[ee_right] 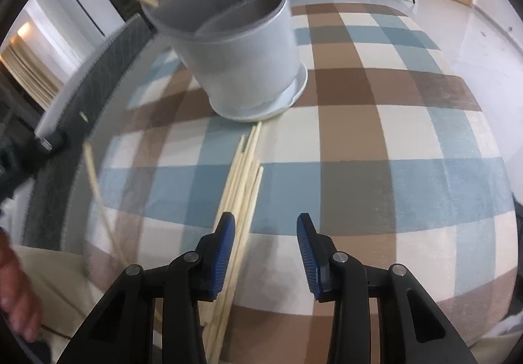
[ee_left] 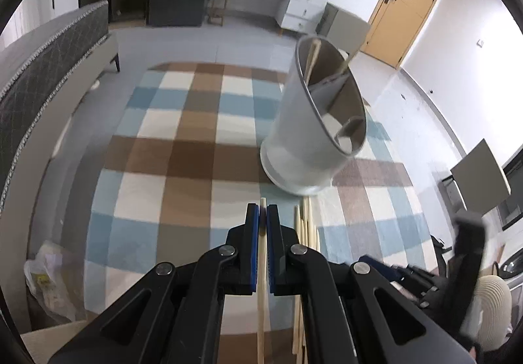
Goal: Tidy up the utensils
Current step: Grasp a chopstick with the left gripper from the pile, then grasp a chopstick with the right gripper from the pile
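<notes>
Straight ahead of the right gripper (ee_right: 265,243), on the checked tabletop (ee_right: 376,135): loose bundle of pale wooden chopsticks (ee_right: 245,174), long axes roughly parallel and running away from the gripper toward the foot of a grey divided utensil holder (ee_right: 235,46). Far tips almost touching the holder's base; near ends passing beside and under the gripper's left-hand pad. Gripper spread, nothing between the pads; bundle slightly off to the left of the gap, not centred in it. Likely needs a small shift toward the bundle before closing across the sticks, since the sticks lie along the gripper's own line of sight rather than across it.

From the left wrist camera: left gripper (ee_left: 262,216) pressed together, pinching a single chopstick (ee_left: 261,298) that runs lengthwise between the pads, its tip poking just past them. Holder (ee_left: 313,122) ahead and to the right of that gripper, well apart, with a few chopsticks (ee_left: 312,58) already leaning in its rear compartment. Bundle (ee_left: 305,230) just right of the left gripper on the tabletop (ee_left: 183,148).

Judgement: right gripper nearer the loose bundle; left one already loaded.
</notes>
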`<state>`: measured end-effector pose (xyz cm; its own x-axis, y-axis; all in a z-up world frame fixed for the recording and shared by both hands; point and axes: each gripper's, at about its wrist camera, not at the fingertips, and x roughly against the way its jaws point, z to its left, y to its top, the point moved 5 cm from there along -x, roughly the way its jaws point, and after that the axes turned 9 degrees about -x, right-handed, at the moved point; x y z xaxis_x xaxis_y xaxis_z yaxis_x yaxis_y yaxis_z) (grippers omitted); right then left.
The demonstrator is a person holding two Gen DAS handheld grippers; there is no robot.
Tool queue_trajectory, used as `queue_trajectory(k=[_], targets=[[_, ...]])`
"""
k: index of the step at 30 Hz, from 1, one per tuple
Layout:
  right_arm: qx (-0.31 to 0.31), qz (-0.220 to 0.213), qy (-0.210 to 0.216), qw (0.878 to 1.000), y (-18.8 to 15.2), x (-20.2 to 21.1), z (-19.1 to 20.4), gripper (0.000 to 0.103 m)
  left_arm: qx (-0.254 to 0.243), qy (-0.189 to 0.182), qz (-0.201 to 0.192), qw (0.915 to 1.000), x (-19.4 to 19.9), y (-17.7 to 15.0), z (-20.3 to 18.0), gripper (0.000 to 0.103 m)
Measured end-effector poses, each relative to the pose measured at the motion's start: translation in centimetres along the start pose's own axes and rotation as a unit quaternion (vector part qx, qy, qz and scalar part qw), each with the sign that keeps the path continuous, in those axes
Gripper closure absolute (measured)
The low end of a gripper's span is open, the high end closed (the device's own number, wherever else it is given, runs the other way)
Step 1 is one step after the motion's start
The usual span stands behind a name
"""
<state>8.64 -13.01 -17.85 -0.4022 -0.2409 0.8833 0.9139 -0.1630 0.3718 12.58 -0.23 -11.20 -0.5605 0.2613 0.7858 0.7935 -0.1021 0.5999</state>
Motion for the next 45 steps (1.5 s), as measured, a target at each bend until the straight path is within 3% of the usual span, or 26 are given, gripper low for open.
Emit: queue_trajectory(k=[2, 6, 13, 17, 32, 42, 45], targets=[[0.02, 0.003, -0.021, 1.0, -0.5, -0.5, 0.6, 0.075, 0.007, -0.016, -0.002, 0.9998, 0.1, 0.1, 0.2, 0.103], [0.057, 0.015, -0.048, 0.997, -1.6, -1.3, 1.4, 0.079, 0.022, -0.028, -0.002, 0.9994, 0.1, 0.4, 0.8, 0.103], [0.091, 0.015, -0.07, 0.993, -2.3, -1.6, 2.3, 0.084, 0.056, -0.053, 0.009, 0.997, -0.3, 0.5, 1.6, 0.103], [0.104, 0.03, -0.075, 0.991, -2.5, -1.7, 2.8, 0.094, 0.064, -0.056, 0.013, 0.9963, -0.4, 0.4, 1.8, 0.103], [0.098, 0.045, -0.077, 0.991, -1.5, -3.0, 3.6, 0.094, 0.081, -0.059, 0.017, 0.9948, -0.4, 0.2, 2.4, 0.103], [0.108, 0.092, -0.074, 0.987, -2.1, -2.2, 1.5, 0.097, 0.09, -0.066, 0.018, 0.9936, -0.5, 0.4, 2.7, 0.103], [0.109, 0.084, -0.064, 0.988, -1.4, -1.7, 1.0, 0.095, 0.107, -0.074, 0.026, 0.9912, -0.7, 0.5, 3.2, 0.103]])
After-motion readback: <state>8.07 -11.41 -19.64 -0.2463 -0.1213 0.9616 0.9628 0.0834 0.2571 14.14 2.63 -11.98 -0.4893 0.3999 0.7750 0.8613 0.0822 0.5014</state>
